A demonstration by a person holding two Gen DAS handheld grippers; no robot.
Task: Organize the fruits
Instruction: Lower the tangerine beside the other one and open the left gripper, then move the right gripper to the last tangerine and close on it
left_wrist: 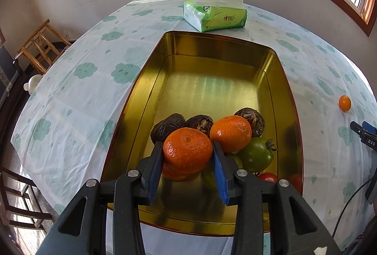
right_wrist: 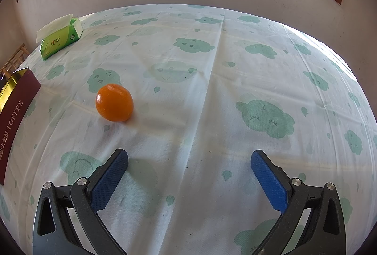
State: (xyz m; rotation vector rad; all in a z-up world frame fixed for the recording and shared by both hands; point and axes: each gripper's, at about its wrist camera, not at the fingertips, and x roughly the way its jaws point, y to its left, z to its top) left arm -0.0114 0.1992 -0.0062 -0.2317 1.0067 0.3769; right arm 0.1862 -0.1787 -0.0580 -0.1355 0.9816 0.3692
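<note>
The left gripper [left_wrist: 188, 153] is clamped on a round, dimpled orange mandarin [left_wrist: 187, 150], its 2 blue-padded fingers [left_wrist: 155, 170] pressing the fruit's left and right sides. The held mandarin sits over the near end of a rectangular gold-coloured metal tin [left_wrist: 212, 47] with a dark red outer wall, where other fruit is gathered: a second orange mandarin [left_wrist: 232, 132] just to its right, 3 dark brown wrinkled fruits [left_wrist: 165, 127] behind, a green tomato [left_wrist: 255, 154] to the right and a red tomato [left_wrist: 267, 177] nearer the camera. The far half of the tin is bare. The tin rests on a white tablecloth with green cloud prints [right_wrist: 212, 101], and a green pack of white tissues [left_wrist: 215, 14] lies beyond its far end. The right gripper [right_wrist: 189, 174] hangs with jaws spread wide, gripping nothing, above the cloth. A small smooth orange fruit [right_wrist: 114, 102] lies alone on the cloth ahead and left of it, well apart from its fingers, to the right of the tin.
</note>
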